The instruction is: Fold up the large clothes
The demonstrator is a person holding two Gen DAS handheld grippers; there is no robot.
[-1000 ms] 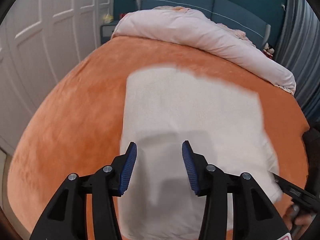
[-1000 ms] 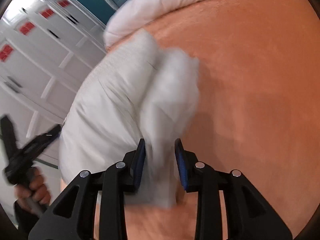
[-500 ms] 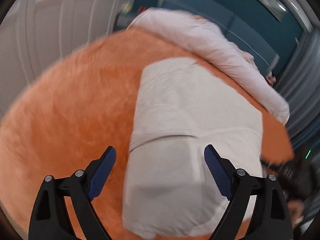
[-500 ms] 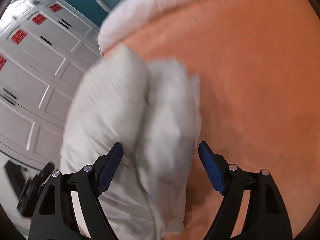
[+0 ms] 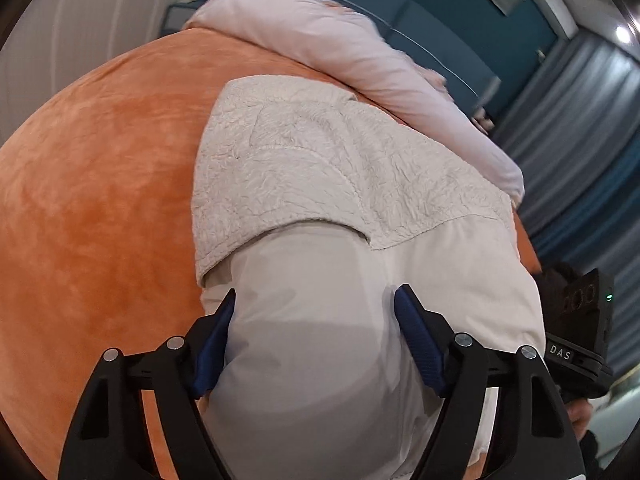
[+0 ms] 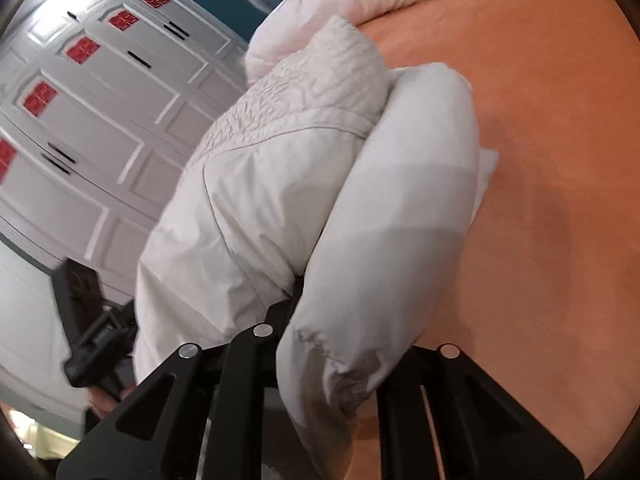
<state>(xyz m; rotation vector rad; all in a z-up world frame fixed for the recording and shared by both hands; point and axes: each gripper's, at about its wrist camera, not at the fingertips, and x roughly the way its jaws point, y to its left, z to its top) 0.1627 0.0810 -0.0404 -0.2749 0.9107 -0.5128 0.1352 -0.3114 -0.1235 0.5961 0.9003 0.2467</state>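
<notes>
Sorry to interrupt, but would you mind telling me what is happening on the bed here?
A person with a handheld gripper in each hand is folding a bulky white jacket on the orange bedspread. The left gripper is open, its fingers either side of the near end of the jacket. The right gripper straddles a puffy sleeve, which hides its fingertips. A pink duvet lies bunched behind.

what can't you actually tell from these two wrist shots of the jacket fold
- Right gripper: its fingertips are buried under the white jacket's sleeve, so whether it is open or shut is hidden.
- Left wrist view: the jacket's near end is cut off by the bottom edge, between the left gripper's fingers.
- Underside of the jacket on the orange bedspread: covered in both views.
</notes>
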